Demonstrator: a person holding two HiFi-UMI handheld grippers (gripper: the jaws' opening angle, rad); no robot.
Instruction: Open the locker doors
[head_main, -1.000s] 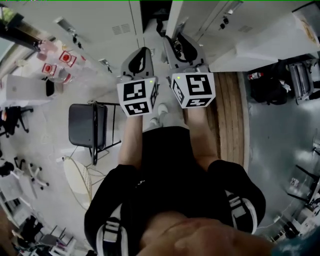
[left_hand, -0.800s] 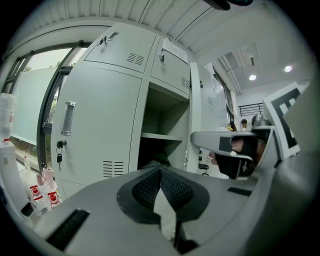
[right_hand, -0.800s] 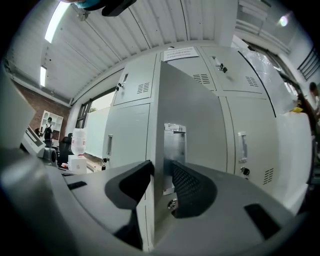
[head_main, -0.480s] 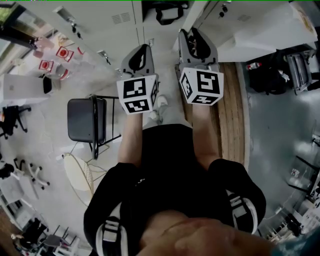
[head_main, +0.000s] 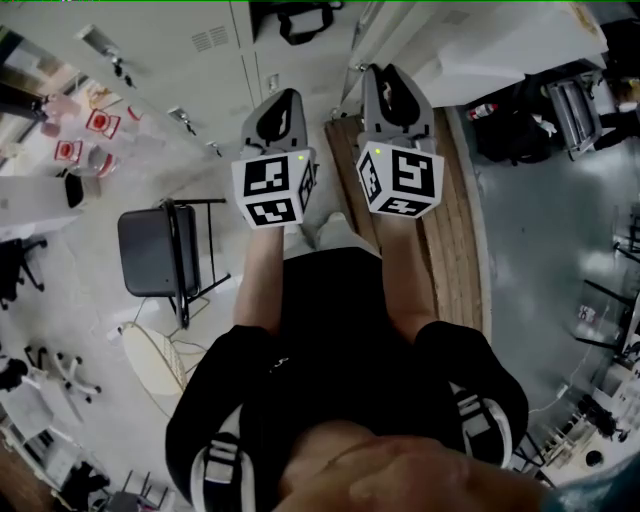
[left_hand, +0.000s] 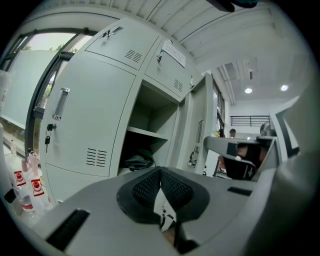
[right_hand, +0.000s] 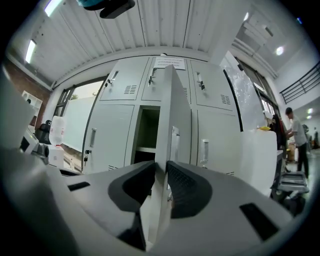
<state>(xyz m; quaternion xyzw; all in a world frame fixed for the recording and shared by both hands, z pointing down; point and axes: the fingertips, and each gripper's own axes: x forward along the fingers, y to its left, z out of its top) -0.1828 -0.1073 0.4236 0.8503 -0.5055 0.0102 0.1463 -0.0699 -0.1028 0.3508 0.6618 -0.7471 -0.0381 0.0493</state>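
A bank of grey lockers (right_hand: 125, 105) stands in front of me. One middle locker door (right_hand: 172, 115) is swung open towards me, edge on. My right gripper (right_hand: 161, 175) has that door's edge between its jaws, which are closing, and both pads touch it. In the head view the right gripper (head_main: 390, 75) reaches to the door (head_main: 362, 35). My left gripper (head_main: 283, 105) hangs beside it, shut and empty, with its pads (left_hand: 150, 186) together. The open compartment (left_hand: 150, 145) has a shelf and a dark bag (left_hand: 137, 161) inside.
The locker door to the left (left_hand: 80, 125) is closed, with a handle (left_hand: 61, 102) and keys. A black folding chair (head_main: 160, 250) stands at my left. Under my right arm is a wooden platform (head_main: 455, 220). Red-labelled bottles (head_main: 85, 135) sit far left. A person (right_hand: 295, 132) stands far right.
My right gripper has reached forward onto the edge of the open door and its jaws have narrowed. The left gripper has barely moved. The head view has drifted.
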